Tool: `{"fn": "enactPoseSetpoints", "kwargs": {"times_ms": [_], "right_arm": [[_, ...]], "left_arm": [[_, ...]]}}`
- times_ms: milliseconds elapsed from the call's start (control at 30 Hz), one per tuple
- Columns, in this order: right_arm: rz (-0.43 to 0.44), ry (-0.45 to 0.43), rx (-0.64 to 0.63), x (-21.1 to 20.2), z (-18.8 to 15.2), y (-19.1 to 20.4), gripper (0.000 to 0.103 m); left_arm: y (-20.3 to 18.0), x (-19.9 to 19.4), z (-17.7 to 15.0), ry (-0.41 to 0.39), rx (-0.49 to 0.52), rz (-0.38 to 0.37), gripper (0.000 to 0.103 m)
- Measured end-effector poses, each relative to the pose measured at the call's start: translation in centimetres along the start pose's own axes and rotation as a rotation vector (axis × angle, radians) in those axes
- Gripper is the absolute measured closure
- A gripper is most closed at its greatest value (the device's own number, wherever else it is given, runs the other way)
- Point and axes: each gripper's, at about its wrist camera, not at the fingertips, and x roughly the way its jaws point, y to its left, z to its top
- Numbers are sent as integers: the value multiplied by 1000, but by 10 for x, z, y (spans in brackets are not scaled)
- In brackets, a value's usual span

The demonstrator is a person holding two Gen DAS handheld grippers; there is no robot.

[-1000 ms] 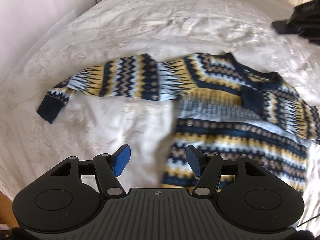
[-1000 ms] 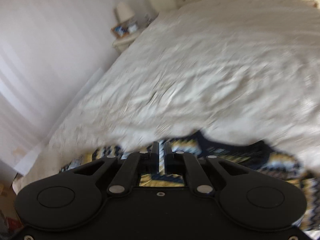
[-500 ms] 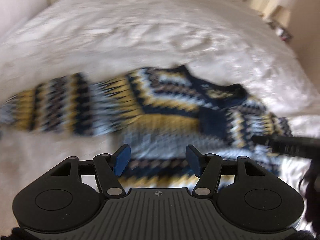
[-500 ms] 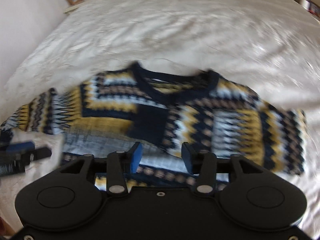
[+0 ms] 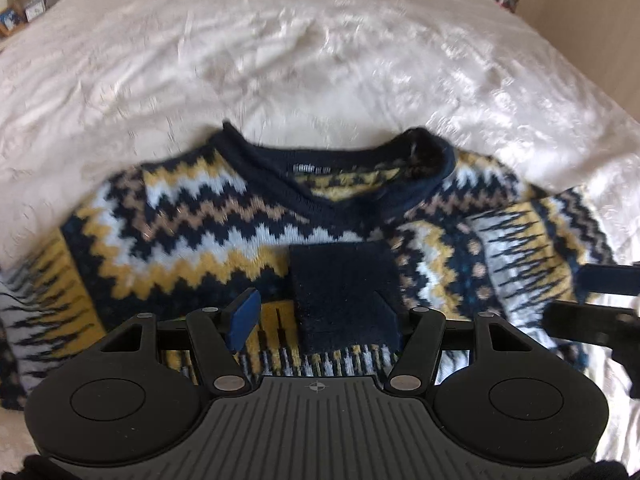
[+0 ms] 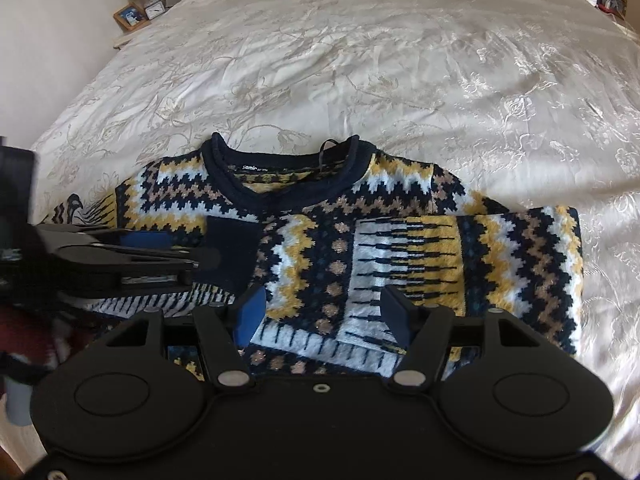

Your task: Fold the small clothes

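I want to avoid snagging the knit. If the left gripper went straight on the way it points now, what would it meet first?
Most likely the navy cuff of the folded-in sleeve, lying on the sweater between the left gripper's open fingers. Depth is unclear.

Right gripper (image 6: 322, 314): a second ago we had it clamped shut with knit between the fingers (image 6: 250, 312); now they stand apart with nothing between them, over the sweater (image 6: 360, 248) body below the neckline (image 6: 288, 176). Both wrist views were swinging and blurred; the right is sharp now, the left only slightly soft. Left gripper (image 5: 316, 314) has moved from the sweater's hem side up over the navy cuff (image 5: 344, 288) below the neckline, fingers (image 5: 244, 316) apart as before. Right sleeve (image 6: 460, 252) now lies folded across the chest. The left sleeve, stretched out flat a second ago, now runs past the frame edge.
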Motion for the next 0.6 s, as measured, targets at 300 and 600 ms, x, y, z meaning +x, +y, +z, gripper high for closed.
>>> {"fn": "enactPoseSetpoints", "kwargs": {"times_ms": [300,600], "right_arm": [[49,46,6,15,-10,-11,36],[52,45,27,2,-17,-13,36]], "left_arm": [[4,29,4,40,-71,-63,42],[7,4,15,-47,-212,-64,99]]}}
